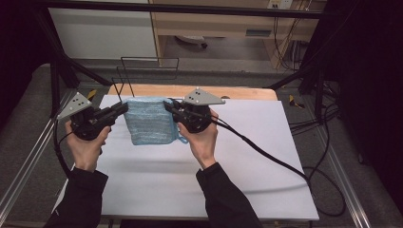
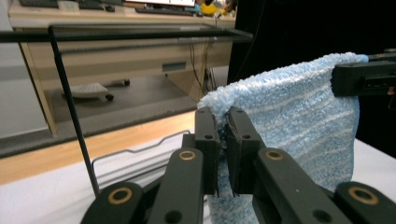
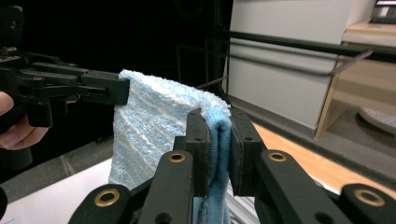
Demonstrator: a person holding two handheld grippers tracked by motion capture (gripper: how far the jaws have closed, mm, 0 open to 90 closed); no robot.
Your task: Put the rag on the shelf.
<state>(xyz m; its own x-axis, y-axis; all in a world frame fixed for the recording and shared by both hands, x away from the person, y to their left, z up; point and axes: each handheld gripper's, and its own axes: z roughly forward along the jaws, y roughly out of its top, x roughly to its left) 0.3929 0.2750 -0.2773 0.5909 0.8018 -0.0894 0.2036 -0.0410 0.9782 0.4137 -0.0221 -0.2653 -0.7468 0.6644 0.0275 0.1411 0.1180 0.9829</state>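
Observation:
A light blue striped towel [image 1: 148,121] hangs folded between the two grippers, lifted above the white table sheet [image 1: 247,156]. My left gripper [image 1: 124,107] is shut on the towel's upper left corner. In the left gripper view its jaws [image 2: 223,135] pinch the towel [image 2: 299,116] edge. My right gripper [image 1: 167,105] is shut on the upper right corner. In the right gripper view the towel [image 3: 154,126] drapes down between its jaws [image 3: 219,140], and the left gripper [image 3: 122,91] holds the far corner.
A black wire rack [image 1: 147,71] stands at the table's back edge, just behind the towel. A wooden strip [image 1: 247,92] runs along the back of the sheet. Cables [image 1: 280,161] trail over the right side of the table.

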